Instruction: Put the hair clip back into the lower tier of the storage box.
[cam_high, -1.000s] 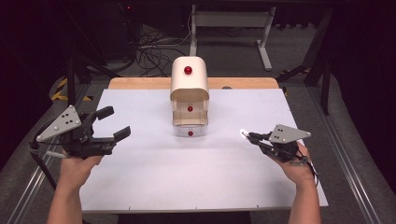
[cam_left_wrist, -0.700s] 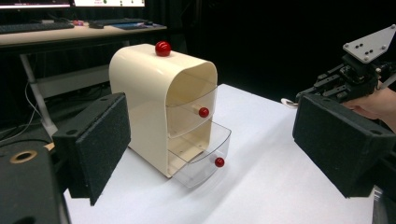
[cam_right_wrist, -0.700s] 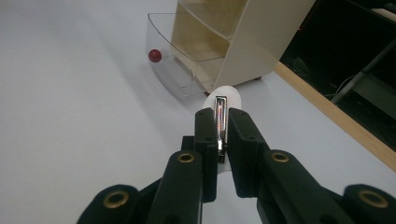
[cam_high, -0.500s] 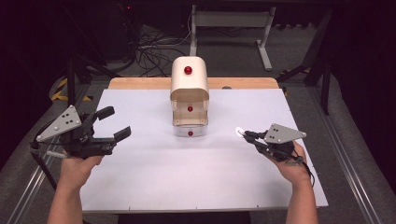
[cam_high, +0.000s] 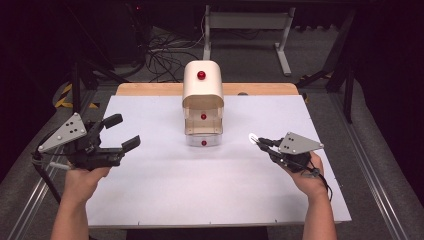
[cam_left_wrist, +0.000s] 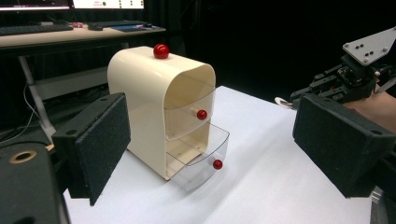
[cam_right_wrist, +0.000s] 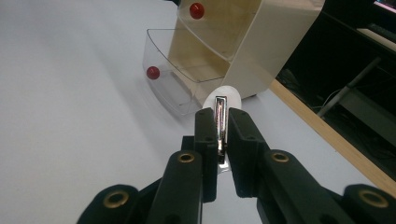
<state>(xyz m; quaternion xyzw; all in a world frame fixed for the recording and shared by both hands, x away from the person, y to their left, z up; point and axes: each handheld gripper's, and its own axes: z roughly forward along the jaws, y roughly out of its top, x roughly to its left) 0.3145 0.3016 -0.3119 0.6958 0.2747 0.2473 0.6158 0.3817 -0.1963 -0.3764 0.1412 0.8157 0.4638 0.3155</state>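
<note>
Here, the white table top (cam_high: 215, 200) spreads across the middle and lower part of the high view, with a wooden edge strip along its far side. At the upper centre of that sheet stands a cream drawer unit (cam_high: 202, 95) with a rounded top and a red knob (cam_high: 201, 75) on its crown. It carries two clear drawers, each with a small red knob on its front: the upper drawer (cam_left_wrist: 189, 109) sits nearly flush, while the lower drawer (cam_left_wrist: 198, 158) is pulled out toward the person.

At the left middle of the high view, the left gripper (cam_high: 119, 134) is held in a hand over the table's left edge, well apart from the drawer unit. Its jaws stand wide apart with nothing between them; in the left gripper view the two black foam pads (cam_left_wrist: 100, 140) frame the drawer unit from either side.

At the right middle of the high view, the right gripper (cam_high: 261, 142) points toward the drawer unit, near the pulled-out drawer but apart from it. Its jaws are pressed together on a small metal spoon (cam_right_wrist: 220, 114), clamping the shiny handle edge-on, with the white bowl end (cam_high: 253, 136) sticking out beyond the jaw tips, just above the table.
</note>
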